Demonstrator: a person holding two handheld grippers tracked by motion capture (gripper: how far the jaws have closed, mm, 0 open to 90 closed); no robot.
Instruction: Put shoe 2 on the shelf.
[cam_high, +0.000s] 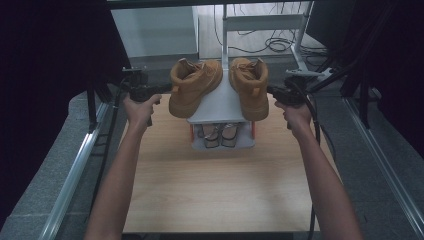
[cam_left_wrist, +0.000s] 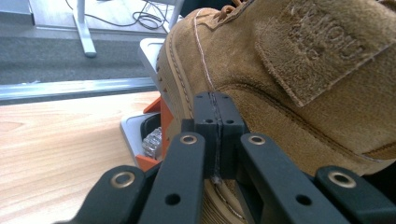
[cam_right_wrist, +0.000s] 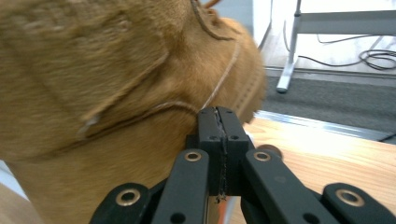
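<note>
Near: wooden table (cam_high: 220, 190), bare near half.

Left gripper (cam_high: 161, 88) and right gripper (cam_high: 272, 90): jaws fully closed, pads meeting, nothing gripped; tips against boots' outer sides.

Middle: small shoe rack (cam_high: 220, 107), glittery sandals (cam_high: 221, 135) on lower shelf.

Top shelf: left boot (cam_high: 192, 86) overhanging left edge, tilted; right boot (cam_high: 250, 85) upright.

Judgement: suede boots fairly heavy, thick stiff soles, soft uppers, grippy nap. Best hold: padded collar or heel tab.

Far: cables on floor.
</note>
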